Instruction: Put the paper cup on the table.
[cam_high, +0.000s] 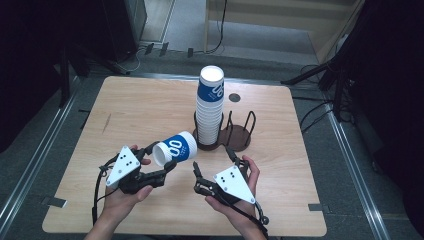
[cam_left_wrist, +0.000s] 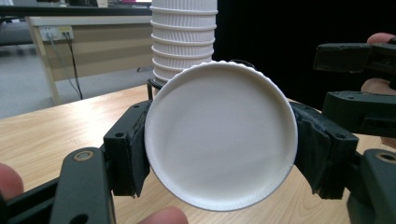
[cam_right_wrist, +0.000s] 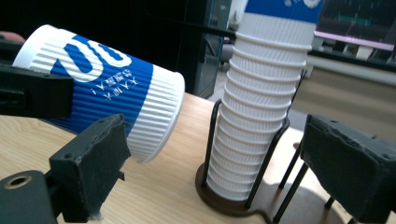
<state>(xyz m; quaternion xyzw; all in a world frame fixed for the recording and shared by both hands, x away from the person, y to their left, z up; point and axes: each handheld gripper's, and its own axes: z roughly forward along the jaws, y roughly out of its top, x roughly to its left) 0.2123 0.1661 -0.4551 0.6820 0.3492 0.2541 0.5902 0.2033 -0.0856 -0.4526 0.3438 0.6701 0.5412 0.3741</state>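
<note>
My left claw (cam_high: 161, 167) was clamped on a single paper cup (cam_high: 175, 148), holding it on its side above the wooden table (cam_high: 130, 107), in front of the wire cup holder (cam_high: 235, 131) and its tall stack of cups (cam_high: 210, 107). In the left gripper view the pads (cam_left_wrist: 137, 149) pressed either side of the cup's round white end. I judged it very light and thin-walled, easy to crush, so a gentle squeeze across the ribbed wall suited it best; the ribbing should keep it from slipping. It was white and corrugated, with a blue band bearing white lettering. My right claw (cam_high: 216, 167) stood open and empty, just beside the cup and the holder.
</note>
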